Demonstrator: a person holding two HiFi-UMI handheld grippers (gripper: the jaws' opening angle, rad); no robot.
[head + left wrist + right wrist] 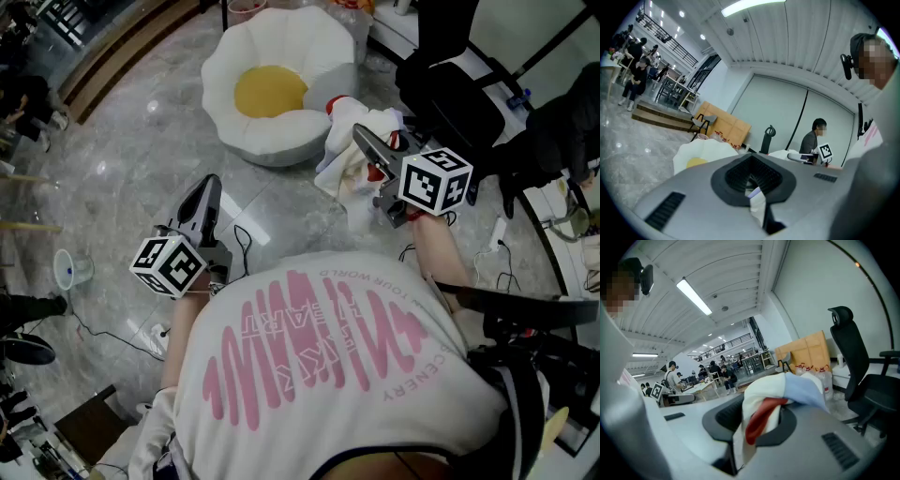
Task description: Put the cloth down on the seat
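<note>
A white flower-shaped seat (272, 89) with a yellow centre stands on the marble floor ahead of me; the left gripper view shows the seat (701, 157) too. My right gripper (361, 134) is shut on a bunched white cloth (342, 164) with red and pale blue patches, held in the air just right of the seat's rim. In the right gripper view the cloth (768, 404) bulges out from between the jaws of that gripper (764, 425). Lower left, my left gripper (210, 183) is shut and carries nothing, its tips (752, 183) pointing toward the seat.
A black office chair (450, 84) stands right of the seat, also in the right gripper view (853, 362). Cables (244, 248) trail on the floor between the grippers. A small cup (70, 270) sits at the left. Cardboard boxes (724, 124) and people are farther off.
</note>
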